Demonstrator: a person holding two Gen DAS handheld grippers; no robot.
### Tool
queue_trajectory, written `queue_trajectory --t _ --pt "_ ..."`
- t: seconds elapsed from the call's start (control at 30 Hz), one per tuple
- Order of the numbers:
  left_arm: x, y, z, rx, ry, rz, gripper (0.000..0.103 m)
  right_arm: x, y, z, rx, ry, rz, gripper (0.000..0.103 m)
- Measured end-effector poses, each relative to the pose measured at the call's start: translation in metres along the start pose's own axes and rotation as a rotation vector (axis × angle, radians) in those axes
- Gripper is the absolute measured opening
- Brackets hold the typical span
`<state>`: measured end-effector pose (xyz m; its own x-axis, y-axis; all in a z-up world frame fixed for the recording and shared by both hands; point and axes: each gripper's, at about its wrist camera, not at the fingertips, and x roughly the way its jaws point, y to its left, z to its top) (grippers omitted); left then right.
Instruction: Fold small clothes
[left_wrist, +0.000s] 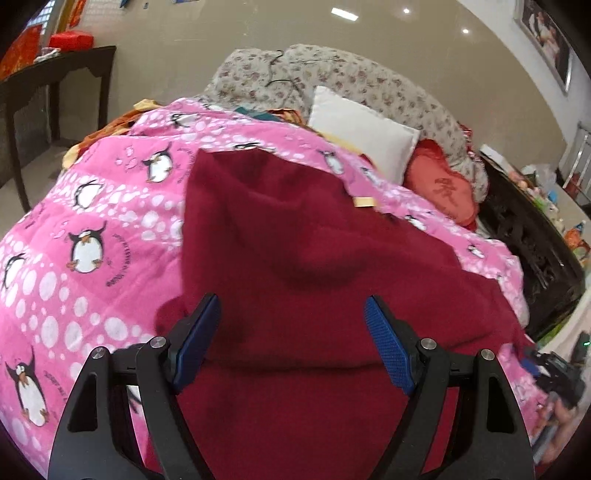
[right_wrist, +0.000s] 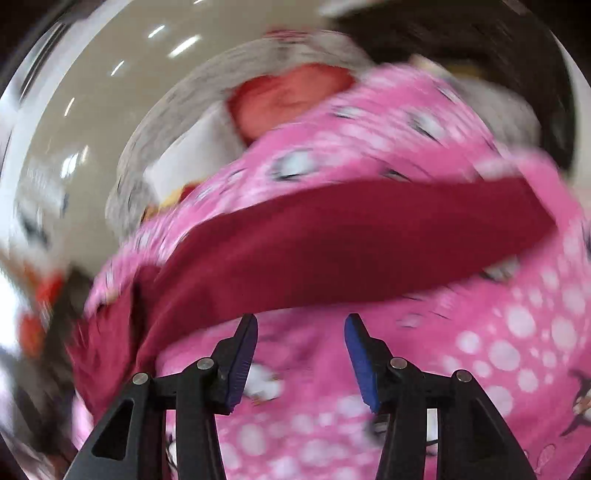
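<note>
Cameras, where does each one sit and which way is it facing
Left wrist: on the left gripper, aimed down along its open fingers at the maroon garment on the penguin quilt; the other gripper shows blurred at the lower right edge.
Right wrist: on the right gripper, blurred, fingers apart over quilt, garment edge just beyond; no hand shows.
Shared: garment, quilt, white pillow, red cushion.
</note>
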<state>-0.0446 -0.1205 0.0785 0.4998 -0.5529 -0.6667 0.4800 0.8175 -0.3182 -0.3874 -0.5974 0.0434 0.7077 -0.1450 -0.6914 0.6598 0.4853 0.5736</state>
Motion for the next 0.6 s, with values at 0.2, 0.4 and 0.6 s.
queue_trajectory --t 0.2,0.4,0.6 --pt "0.007 -0.011 -0.008 0.036 0.038 0.006 0.080 0.020 -0.065 0.022 0.345 -0.117 0.228 0.047" --pt "0.003 0.003 -0.009 0.038 0.030 0.046 0.080 -0.001 -0.032 0.045 0.181 -0.199 0.208 0.012" --pt "-0.015 0.039 0.004 -0.066 -0.033 0.074 0.080 -0.043 0.122 0.047 -0.274 -0.242 0.300 0.007"
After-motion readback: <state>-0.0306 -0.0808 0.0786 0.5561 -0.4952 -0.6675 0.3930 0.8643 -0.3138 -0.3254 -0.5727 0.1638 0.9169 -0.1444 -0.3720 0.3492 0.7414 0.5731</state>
